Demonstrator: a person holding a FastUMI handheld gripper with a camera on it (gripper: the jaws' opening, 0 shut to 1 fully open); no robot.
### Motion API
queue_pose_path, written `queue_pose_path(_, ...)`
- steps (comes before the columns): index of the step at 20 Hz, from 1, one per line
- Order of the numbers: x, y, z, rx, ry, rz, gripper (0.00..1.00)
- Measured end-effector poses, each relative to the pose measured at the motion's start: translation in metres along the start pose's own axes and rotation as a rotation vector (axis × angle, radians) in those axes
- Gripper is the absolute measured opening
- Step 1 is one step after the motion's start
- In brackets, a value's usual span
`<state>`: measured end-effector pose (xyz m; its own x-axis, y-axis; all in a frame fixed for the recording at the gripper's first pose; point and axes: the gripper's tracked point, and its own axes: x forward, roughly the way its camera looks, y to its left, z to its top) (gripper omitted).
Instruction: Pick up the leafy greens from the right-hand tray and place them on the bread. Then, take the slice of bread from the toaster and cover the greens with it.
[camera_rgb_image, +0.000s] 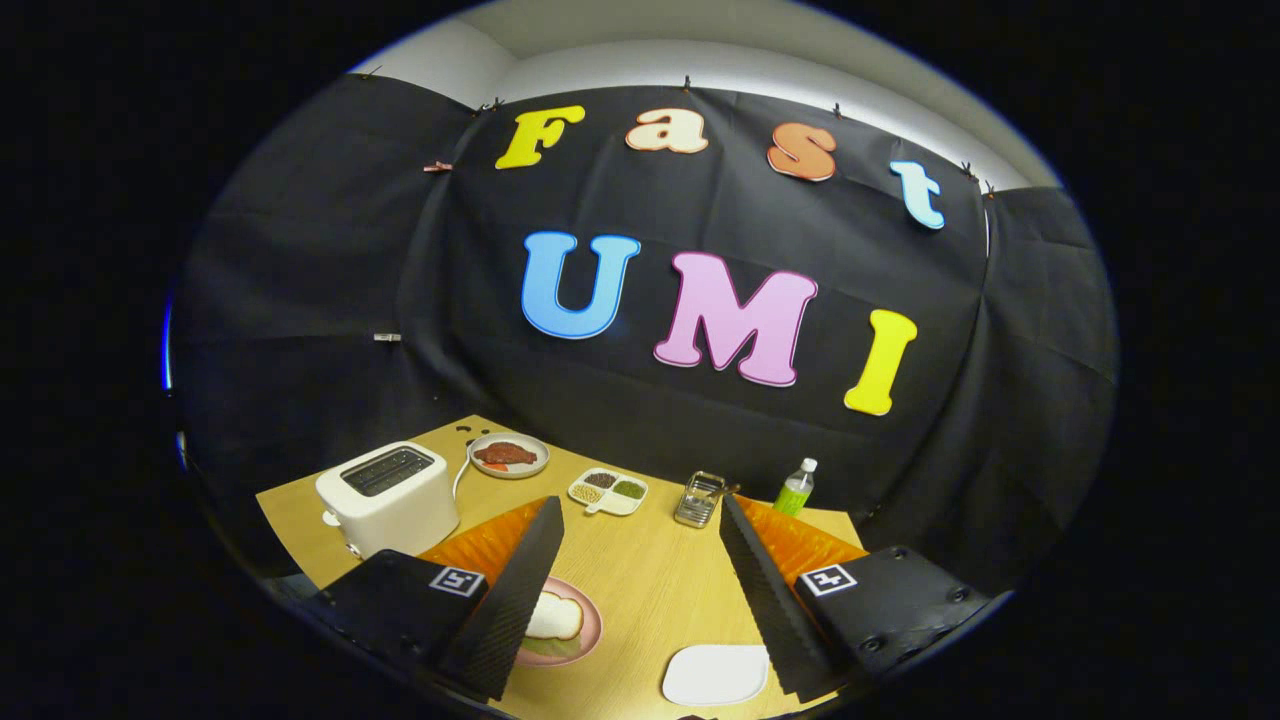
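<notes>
- Table: light wood top w/ black cloth wall behind; carries everything below.
- Claw: released, fingers spread wide apart w/ nothing between them but bare table; held above the near part of the table, well apart from the toaster.
- Toaster: white, two-slot, at the table's far left; used as landmark here. Slot contents too dark to tell.
- Pink plate: nearer than the toaster & to its right, partly hidden behind the left finger.
- Bread: pale slice lying on the pink plate; a green leafy edge shows under its near side.
- White tray: far right of the toaster, near table edge, just beside the right finger; surface looks bare.
- Round plate: just behind-right of the toaster, holds reddish-brown food.
- Divided dish: right of the toaster, three small pockets of grains/seeds.
- Metal rack: further right of the toaster, past the divided dish.
- Green bottle: white cap, upright, farthest right from the toaster, by the wall.
</notes>
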<state>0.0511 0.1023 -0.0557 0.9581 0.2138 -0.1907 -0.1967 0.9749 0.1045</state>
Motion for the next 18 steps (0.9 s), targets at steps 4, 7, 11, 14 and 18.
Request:
queue_pose_path(4, -0.03, 0.001, 0.034, -0.018, -0.074, -0.006, 0.98)
queue_pose_path(7, -0.053, 0.0, 0.043, -0.011, -0.102, -0.03, 0.98)
queue_pose_path(11, -0.078, -0.001, 0.034, 0.004, -0.093, -0.061, 0.98)
queue_pose_path(14, -0.086, -0.005, 0.025, 0.018, -0.08, -0.074, 0.98)
queue_pose_path(18, -0.088, -0.015, 0.023, 0.022, -0.072, -0.088, 0.98)
